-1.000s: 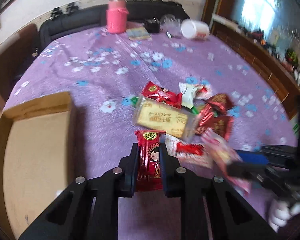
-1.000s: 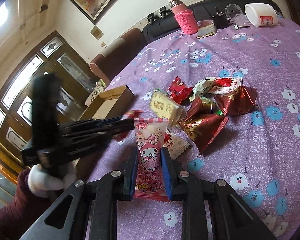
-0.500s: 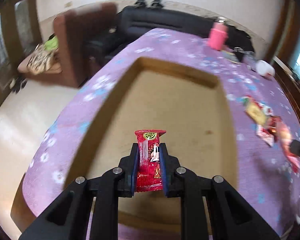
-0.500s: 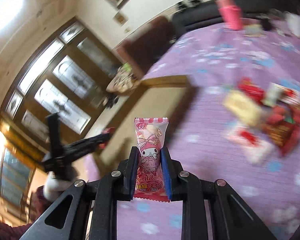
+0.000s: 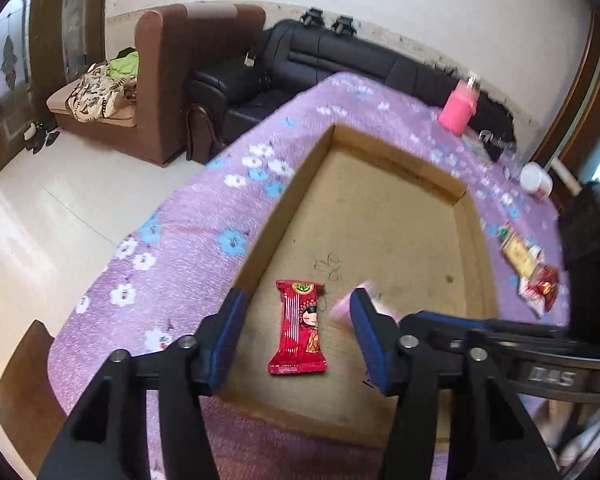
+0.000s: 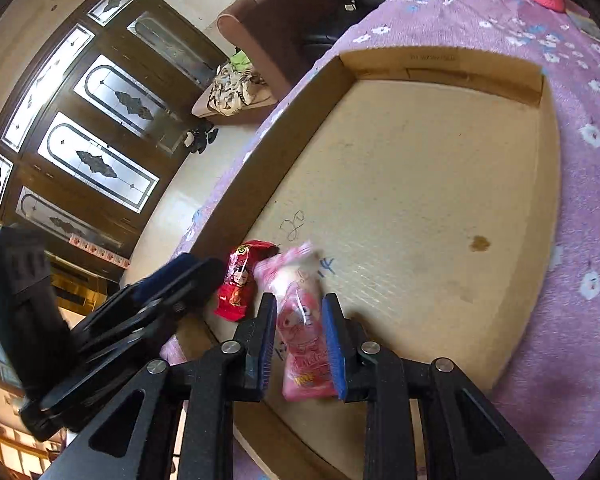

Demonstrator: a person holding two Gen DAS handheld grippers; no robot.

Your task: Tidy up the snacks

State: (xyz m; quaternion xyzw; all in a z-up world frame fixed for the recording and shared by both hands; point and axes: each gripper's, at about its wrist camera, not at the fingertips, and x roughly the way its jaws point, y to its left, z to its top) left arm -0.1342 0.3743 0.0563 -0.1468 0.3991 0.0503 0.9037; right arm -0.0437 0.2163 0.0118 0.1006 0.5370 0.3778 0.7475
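A shallow cardboard box [image 5: 384, 148] lies on the purple flowered table. My left gripper [image 5: 296, 328] is open above its near corner. A red snack packet [image 5: 300, 322] lies flat on the box floor between the fingers, touching neither. In the right wrist view, my right gripper [image 6: 300, 336] is partly open around a pink My Melody snack packet [image 6: 300, 320], which is blurred and looks loose between the blue pads, over the box [image 6: 420, 160]. The red packet [image 6: 238, 280] lies just left of it. A pile of other snacks [image 5: 532, 268] sits on the table to the right of the box.
A pink bottle [image 5: 458, 108], a white cup [image 5: 536, 178] and small items stand at the table's far end. A black sofa [image 5: 340, 56] and a brown armchair [image 5: 168, 80] stand beyond the table. The table's left edge drops to tiled floor [image 5: 40, 220].
Both grippers moved from the snack pile to the box. My left gripper opened and the red packet dropped onto the box floor. My right gripper has loosened on the pink packet.
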